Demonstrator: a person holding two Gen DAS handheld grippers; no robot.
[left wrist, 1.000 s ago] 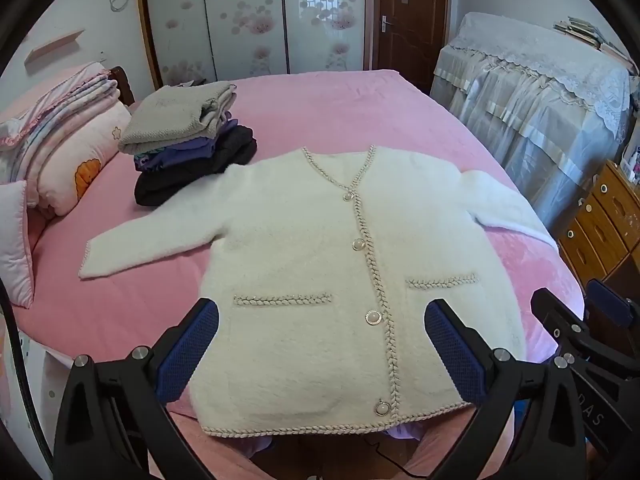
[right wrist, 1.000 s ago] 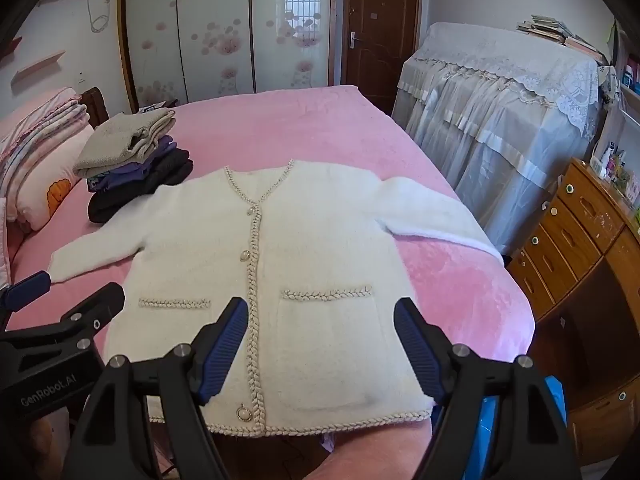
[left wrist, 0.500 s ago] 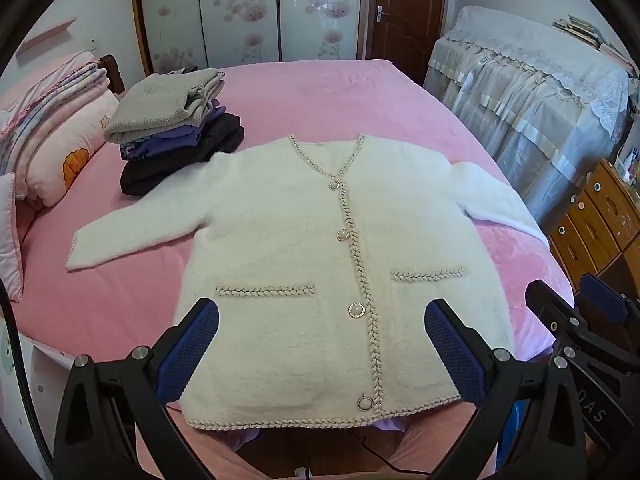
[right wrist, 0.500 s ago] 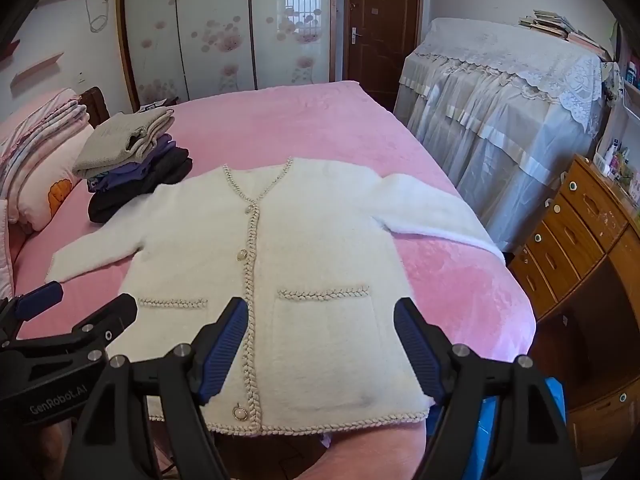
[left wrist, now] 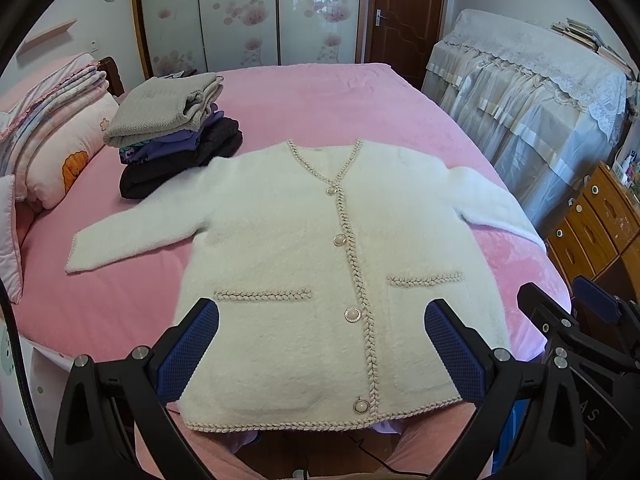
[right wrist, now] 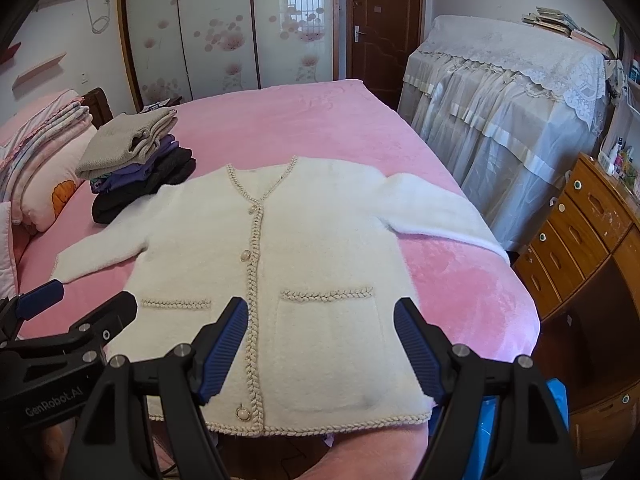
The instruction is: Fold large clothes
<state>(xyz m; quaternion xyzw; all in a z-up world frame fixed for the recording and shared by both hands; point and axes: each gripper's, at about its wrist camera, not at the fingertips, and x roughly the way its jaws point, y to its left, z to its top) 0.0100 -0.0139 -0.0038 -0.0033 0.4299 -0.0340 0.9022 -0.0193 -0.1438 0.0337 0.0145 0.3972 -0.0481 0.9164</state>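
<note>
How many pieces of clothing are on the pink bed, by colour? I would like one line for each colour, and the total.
White fluffy cardigan with braided trim, spread flat: 1
Grey knitted folded garment, top of the stack: 1
Purple folded garment, middle of the stack: 1
Black folded garment, bottom of the stack: 1
Total: 4, as far as the stack's layers can be told apart.

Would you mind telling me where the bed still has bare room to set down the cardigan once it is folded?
The widest bare patch of bed lies beyond the cardigan collar, toward the door. A smaller strip lies under the left sleeve. The pillow side is crowded by the clothes pile and pillows.
</note>
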